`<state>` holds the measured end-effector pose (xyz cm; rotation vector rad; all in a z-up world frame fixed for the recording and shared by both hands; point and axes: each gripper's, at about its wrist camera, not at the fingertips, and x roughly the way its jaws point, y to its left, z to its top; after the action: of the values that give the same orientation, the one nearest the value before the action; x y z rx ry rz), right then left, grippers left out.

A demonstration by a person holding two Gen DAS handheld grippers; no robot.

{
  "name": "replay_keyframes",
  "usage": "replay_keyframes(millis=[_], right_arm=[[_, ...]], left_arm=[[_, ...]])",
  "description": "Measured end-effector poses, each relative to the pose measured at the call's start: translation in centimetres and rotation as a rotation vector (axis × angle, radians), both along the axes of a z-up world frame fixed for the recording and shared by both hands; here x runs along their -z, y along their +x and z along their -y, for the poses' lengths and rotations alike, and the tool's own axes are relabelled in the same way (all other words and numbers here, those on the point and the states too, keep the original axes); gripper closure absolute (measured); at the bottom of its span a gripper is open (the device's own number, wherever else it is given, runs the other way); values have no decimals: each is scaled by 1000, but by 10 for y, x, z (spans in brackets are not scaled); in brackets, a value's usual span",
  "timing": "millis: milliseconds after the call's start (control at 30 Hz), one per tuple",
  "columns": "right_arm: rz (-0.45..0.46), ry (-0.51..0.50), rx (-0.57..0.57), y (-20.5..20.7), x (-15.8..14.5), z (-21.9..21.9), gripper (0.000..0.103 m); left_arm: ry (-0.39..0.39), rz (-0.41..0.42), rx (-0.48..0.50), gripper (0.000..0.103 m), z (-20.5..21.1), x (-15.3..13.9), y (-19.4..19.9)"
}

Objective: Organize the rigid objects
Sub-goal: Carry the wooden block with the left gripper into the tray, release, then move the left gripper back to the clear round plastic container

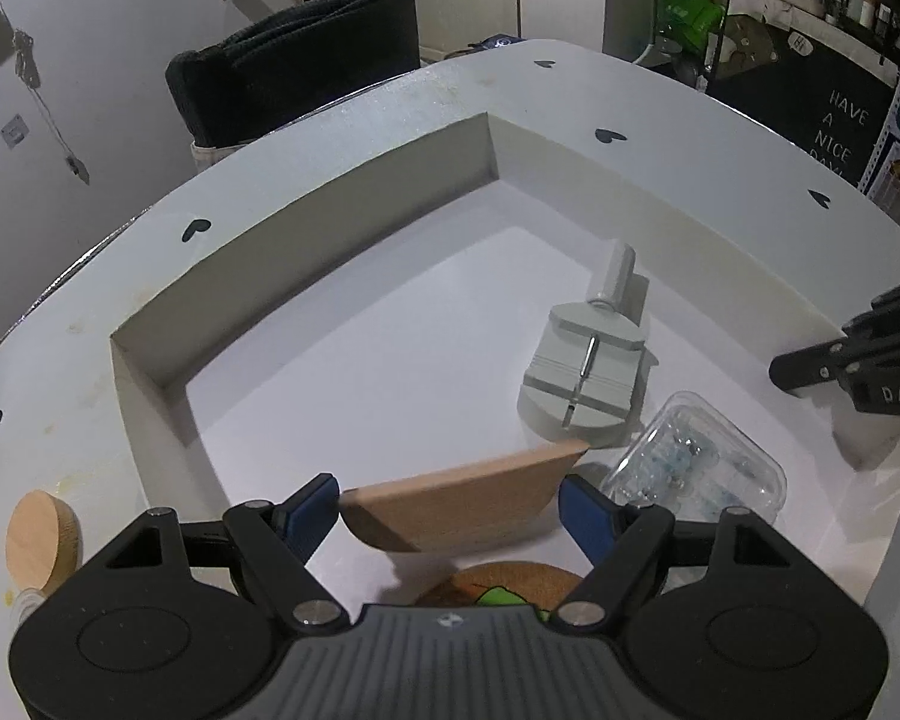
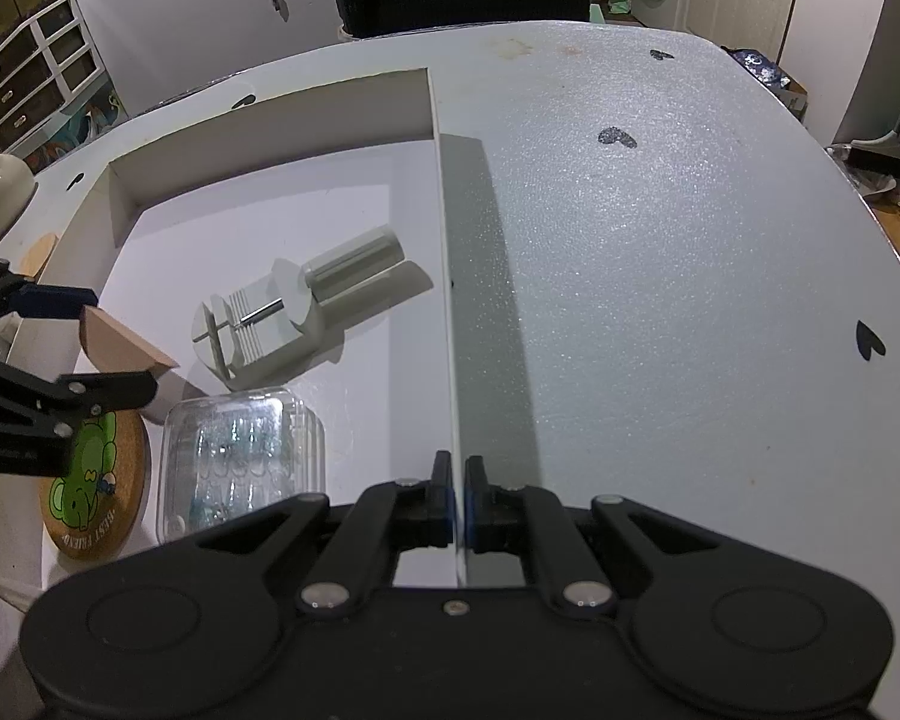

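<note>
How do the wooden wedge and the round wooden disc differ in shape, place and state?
The wooden wedge is flat-faced with one curved edge and a sharp corner; the wooden disc is round. The wedge sits over the white box, held between the left gripper's fingers; the disc rests untouched on the table outside the box. Both are pale bare wood.

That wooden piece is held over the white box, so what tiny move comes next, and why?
Probably lower it and open. The left gripper holds the wooden wedge above the box floor, over the cork coaster and beside the clear case, while the right gripper pinches the box wall.
</note>
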<state>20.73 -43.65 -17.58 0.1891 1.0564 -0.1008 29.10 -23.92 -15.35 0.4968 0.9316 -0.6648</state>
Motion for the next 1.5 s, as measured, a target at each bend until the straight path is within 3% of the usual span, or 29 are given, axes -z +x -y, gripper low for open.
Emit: replay_keyframes(millis=[33, 100, 967, 1500], right_arm=[[-1, 0, 0, 0, 0, 0, 98], [-1, -1, -1, 0, 0, 0, 98], [-5, -4, -5, 2, 0, -1, 98], [-4, -8, -8, 1, 0, -1, 98]], left_arm=[[-3, -6, -9, 11, 0, 1, 1], [-13, -6, -18, 4, -1, 0, 1], [-119, -40, -44, 0, -14, -23, -24], [-296, 44, -160, 0, -51, -69, -46]])
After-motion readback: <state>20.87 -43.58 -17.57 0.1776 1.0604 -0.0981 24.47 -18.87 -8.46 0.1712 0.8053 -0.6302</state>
